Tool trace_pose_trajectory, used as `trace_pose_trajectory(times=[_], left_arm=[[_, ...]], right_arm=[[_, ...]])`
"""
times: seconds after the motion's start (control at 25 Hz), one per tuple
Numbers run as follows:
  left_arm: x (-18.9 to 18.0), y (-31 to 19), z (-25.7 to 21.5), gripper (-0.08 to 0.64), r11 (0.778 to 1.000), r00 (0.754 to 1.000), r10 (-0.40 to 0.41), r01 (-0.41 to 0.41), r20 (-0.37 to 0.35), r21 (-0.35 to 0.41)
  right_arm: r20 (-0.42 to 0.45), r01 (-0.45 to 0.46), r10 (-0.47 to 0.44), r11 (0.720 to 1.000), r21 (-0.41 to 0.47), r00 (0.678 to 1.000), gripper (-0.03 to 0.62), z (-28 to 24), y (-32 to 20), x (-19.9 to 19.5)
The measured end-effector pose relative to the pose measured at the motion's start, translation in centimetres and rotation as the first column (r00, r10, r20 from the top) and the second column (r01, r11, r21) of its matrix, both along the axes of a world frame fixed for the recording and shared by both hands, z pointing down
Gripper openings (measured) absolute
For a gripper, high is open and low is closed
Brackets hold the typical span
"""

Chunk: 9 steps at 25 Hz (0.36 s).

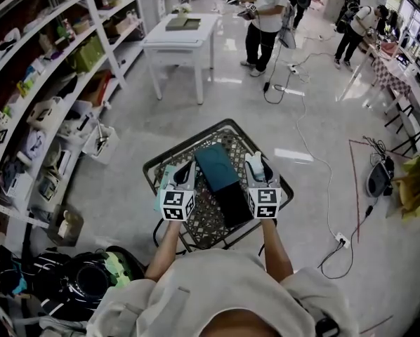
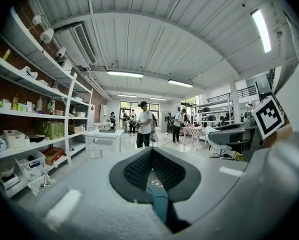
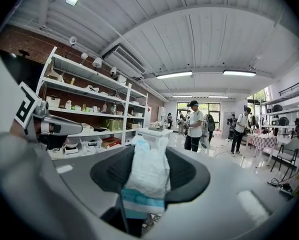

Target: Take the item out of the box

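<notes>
The right gripper (image 1: pixel 256 164) is clamped on a white packet (image 3: pixel 147 171), right of the box (image 1: pixel 217 167). The left gripper (image 1: pixel 185 171), left of the box, has its jaws together.

We count two grippers, left gripper (image 1: pixel 185 168) and right gripper (image 1: pixel 259 163); one mesh table (image 1: pixel 204 222); one teal box (image 1: pixel 215 166); one black box (image 1: pixel 234 203); one white packet (image 3: pixel 145 171).

Thin teal strip (image 2: pixel 158 206) between left gripper (image 2: pixel 151 154) pads: identity unclear. Lower end of white crinkled packet (image 3: pixel 147 169) hidden behind right gripper (image 3: pixel 150 148) body.
</notes>
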<state>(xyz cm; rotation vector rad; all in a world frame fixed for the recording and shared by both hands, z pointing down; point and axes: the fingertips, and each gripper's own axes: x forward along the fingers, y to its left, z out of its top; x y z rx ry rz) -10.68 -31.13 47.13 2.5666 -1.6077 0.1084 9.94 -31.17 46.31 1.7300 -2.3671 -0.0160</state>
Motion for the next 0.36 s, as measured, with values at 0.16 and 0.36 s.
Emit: trace_pose_trajectory(times=[0.16, 0.36], left_arm=[[0.0, 0.0, 0.1, 0.002, 1.000, 1.000, 0.005, -0.005, 0.003, -0.004], [0.2, -0.1, 0.8, 0.002, 1.000, 1.000, 0.001, -0.001, 0.005, -0.002]], right_arm=[[-0.001, 0.004, -0.004, 1.000, -0.009, 1.000, 0.193, 0.3, 0.0, -0.2], [-0.007, 0.013, -0.013, 1.000, -0.014, 1.000, 0.192, 1.1, -0.2, -0.1]])
